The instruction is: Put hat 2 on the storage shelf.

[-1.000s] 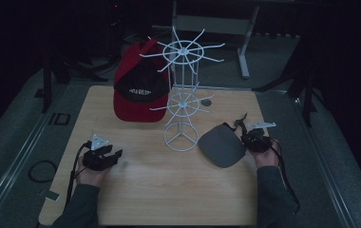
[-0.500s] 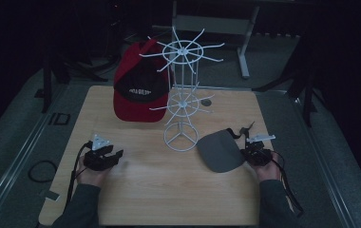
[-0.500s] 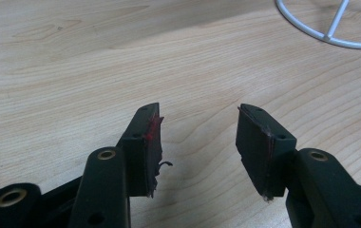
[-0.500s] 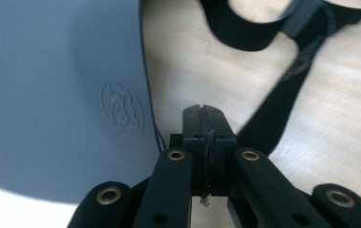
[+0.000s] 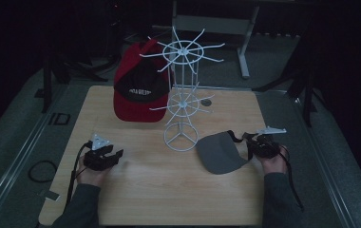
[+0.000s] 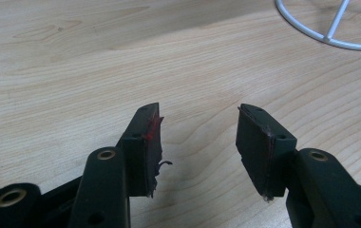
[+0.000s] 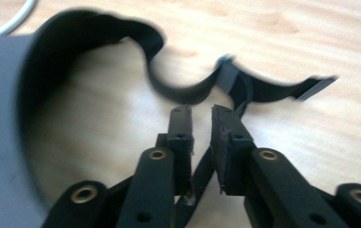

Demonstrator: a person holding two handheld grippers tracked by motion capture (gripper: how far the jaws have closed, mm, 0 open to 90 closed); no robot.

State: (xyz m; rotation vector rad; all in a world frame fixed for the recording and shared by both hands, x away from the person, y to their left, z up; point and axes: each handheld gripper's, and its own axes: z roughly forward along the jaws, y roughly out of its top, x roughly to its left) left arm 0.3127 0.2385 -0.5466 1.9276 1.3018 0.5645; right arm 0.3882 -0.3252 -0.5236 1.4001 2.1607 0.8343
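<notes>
The person is sitting at the desk [image 5: 136,190] with a gripper in each hand. The right gripper [image 5: 259,146] is near the right edge of the desk, just beside the grey cap [image 5: 219,152], which is lying flat on the wood close to the foot of the white wire rack [image 5: 181,95]. Its jaws have just been opening, and now there is a small gap between them; the cap's black strap [image 7: 188,92] is curling right in front of the tips, and a bit of strap seems to be running down between the jaws, but the pads are not squeezing it. I think the person is letting go of the strap to get a better hold. Next, the jaws will need to close on the strap or the back rim so the cap can be lifted up to one of the rack's arms. The left gripper [image 6: 198,127] is resting near the left edge of the desk with its jaws wide apart and nothing between them. A red and black cap [image 5: 138,92] is hanging on the rack by the far edge. There are no boxes or bowls here; the rack is the thing that holds the caps.
</notes>
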